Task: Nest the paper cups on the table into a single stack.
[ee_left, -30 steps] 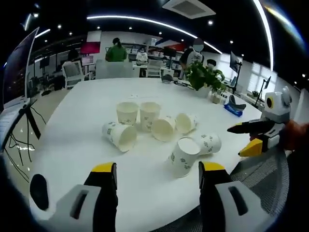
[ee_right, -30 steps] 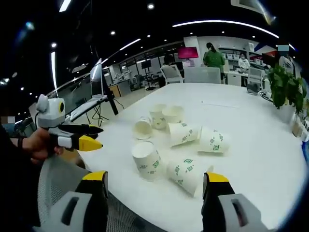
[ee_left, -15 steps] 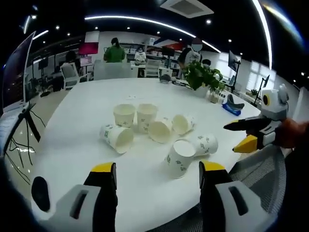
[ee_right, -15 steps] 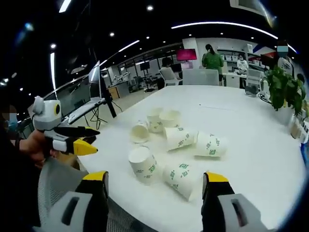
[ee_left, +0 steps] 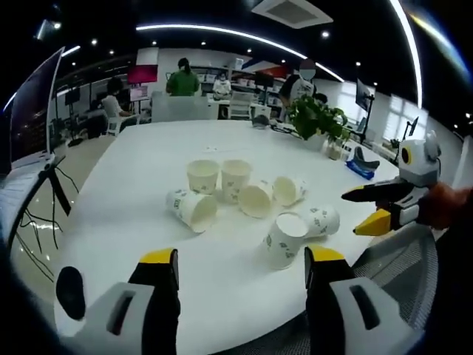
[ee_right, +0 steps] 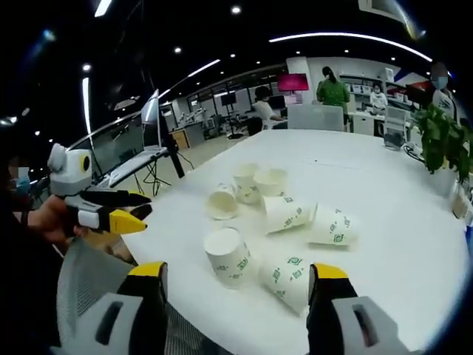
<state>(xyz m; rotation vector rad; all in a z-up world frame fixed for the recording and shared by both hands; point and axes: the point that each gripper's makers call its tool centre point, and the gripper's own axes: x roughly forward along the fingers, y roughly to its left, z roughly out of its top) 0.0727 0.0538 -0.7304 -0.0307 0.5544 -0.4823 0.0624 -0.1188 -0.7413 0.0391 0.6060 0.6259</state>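
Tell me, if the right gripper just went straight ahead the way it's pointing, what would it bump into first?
Probably the white paper cup with green print lying on its side, just beyond the open right gripper over the white table. Depth is hard to judge; the cup beside it is close too.

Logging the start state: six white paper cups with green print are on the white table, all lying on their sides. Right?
Not all. In the left gripper view, two white paper cups stand upright at the back; the other four lie tipped on the white table.

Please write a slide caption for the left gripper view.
Open left gripper faces six loose paper cups on a white table.
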